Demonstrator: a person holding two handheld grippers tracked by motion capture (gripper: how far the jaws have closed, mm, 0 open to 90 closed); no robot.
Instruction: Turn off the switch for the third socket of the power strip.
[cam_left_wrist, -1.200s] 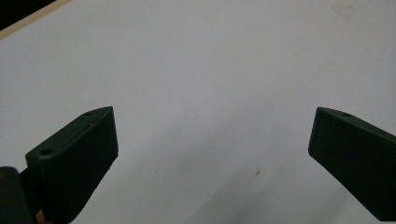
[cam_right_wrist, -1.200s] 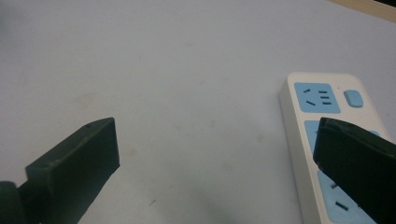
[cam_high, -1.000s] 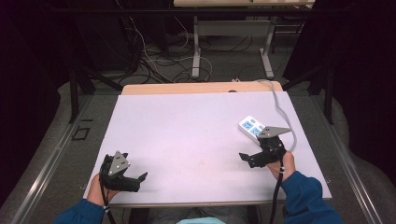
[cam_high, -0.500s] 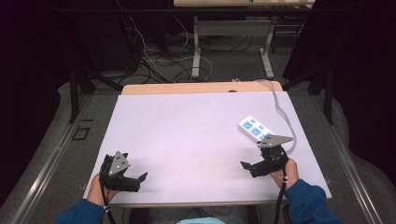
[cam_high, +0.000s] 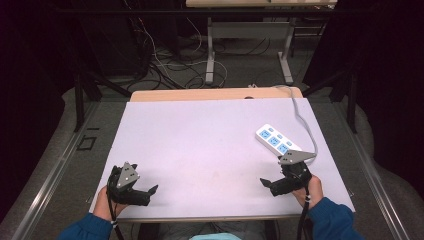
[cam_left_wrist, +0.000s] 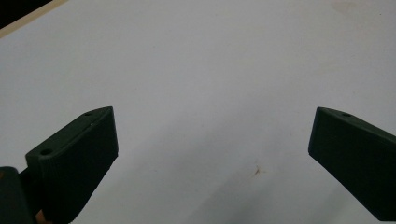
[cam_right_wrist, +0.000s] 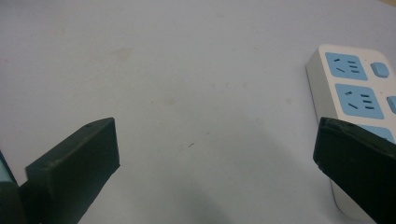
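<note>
Over on the left, the left gripper (cam_high: 134, 192) sits low at the near edge of the white table (cam_high: 210, 145), held in the person's left hand (cam_high: 107, 205). Its jaws stand wide apart with nothing between them. The left gripper view looks along them at bare tabletop with a small brownish speck (cam_left_wrist: 256, 171) ahead, a mark too fine to pick out from above.

Moving right, the middle of the table is bare. The right gripper (cam_high: 275, 184) hovers near the front right part of the table, jaws also spread wide and holding nothing. The white power strip (cam_high: 278, 142), with its blue sockets, lies just beyond it, its grey cable (cam_high: 300, 117) running off toward the far edge.

I judge this the approach stage: nothing is gripped yet, and the strip looks like the thing about to be handled. The next move calls for swinging the right gripper toward the strip and lining the jaws across its narrow width before closing.

The right gripper view shows the power strip (cam_right_wrist: 350, 93) close up, off to the side of the gap between the jaws, with one jaw overlapping its near end; the high view alone shows the cable's route.
</note>
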